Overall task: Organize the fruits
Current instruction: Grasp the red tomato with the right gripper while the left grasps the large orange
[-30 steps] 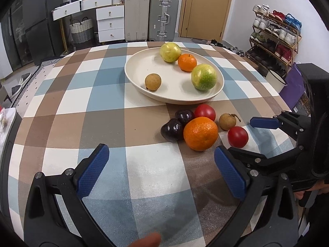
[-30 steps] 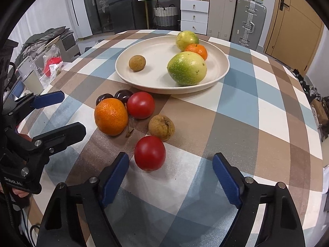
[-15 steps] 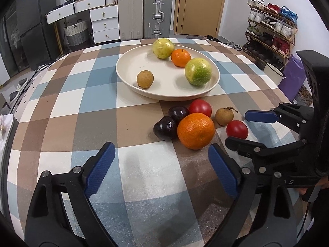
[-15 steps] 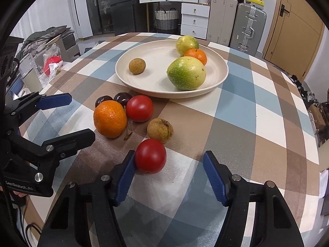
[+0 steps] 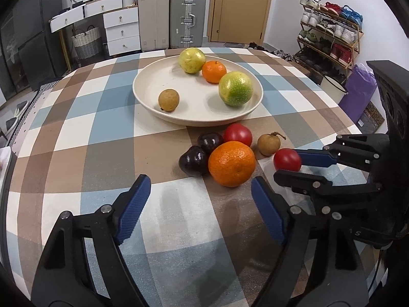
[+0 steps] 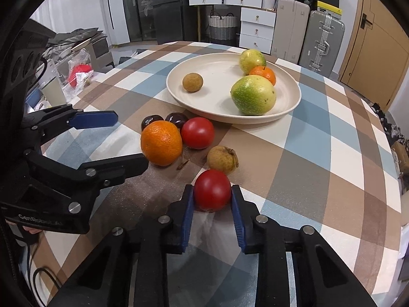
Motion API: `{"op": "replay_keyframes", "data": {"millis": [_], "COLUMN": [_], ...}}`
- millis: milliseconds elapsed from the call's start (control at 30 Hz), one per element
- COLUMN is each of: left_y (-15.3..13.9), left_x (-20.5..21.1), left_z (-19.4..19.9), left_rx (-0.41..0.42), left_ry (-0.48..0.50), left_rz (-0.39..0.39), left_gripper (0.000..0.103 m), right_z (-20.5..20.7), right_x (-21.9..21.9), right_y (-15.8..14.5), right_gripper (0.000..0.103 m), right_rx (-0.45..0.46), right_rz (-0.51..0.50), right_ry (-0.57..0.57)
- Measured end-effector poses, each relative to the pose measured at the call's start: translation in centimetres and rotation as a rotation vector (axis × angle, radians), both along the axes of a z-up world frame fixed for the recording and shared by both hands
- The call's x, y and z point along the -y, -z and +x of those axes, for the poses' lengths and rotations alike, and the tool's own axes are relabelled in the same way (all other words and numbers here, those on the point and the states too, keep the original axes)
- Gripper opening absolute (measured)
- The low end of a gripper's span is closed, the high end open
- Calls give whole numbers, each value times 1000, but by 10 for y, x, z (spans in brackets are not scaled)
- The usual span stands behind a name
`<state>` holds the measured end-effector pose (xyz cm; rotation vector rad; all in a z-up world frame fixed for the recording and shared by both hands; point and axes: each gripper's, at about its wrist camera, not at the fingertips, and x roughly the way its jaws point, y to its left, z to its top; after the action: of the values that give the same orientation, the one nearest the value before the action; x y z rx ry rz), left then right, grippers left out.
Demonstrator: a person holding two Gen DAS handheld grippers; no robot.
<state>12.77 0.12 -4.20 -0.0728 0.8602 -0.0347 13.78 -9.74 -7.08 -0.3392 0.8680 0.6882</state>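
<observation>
A cream plate [image 5: 153,81] [image 6: 294,97] holds a yellow fruit [image 5: 191,60], a small orange [image 5: 214,71], a green fruit [image 5: 235,92] and a brown longan [image 5: 168,99]. On the cloth in front lie a big orange [image 5: 231,163] [image 6: 161,143], two dark plums [image 5: 194,160], a red tomato [image 5: 237,134] [image 6: 198,133] and a brown longan [image 5: 268,144] [image 6: 221,160]. My right gripper [image 6: 212,199] [image 5: 291,165] is shut on a second red tomato [image 6: 212,194] [image 5: 287,160], which rests on the table. My left gripper [image 5: 199,199] [image 6: 127,140] is open and empty, just short of the big orange.
The round table has a checked cloth [image 5: 102,138]. Its right edge is close to a shoe rack [image 5: 329,41]. Suitcases [image 5: 188,18] and drawers stand behind the table. Bags and clutter [image 6: 76,74] lie off the left edge in the right wrist view.
My right gripper moved forward and its fingers closed onto the near red tomato. My left gripper moved a little closer to the big orange and stayed open.
</observation>
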Motion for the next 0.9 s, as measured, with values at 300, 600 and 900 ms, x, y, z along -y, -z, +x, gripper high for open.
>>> {"op": "replay_keyframes", "data": {"millis": [300,600,900], "left_y": [-1,1,-1], "left_x": [15,21,21], "left_z": [4,10,16], "left_rx": [6,-2,10], "left_ry": [70,102,76], "left_rz": [-1,-18,11], "left_gripper": [73,58,58], "right_z": [3,6,5], "right_x": [29,42,41], "right_y": [-7,-7,-5], "right_gripper": [28,28,28], "right_rx": [-48,-65,-60], "right_rz": [115,153,144], "right_ry": [56,85,76]}}
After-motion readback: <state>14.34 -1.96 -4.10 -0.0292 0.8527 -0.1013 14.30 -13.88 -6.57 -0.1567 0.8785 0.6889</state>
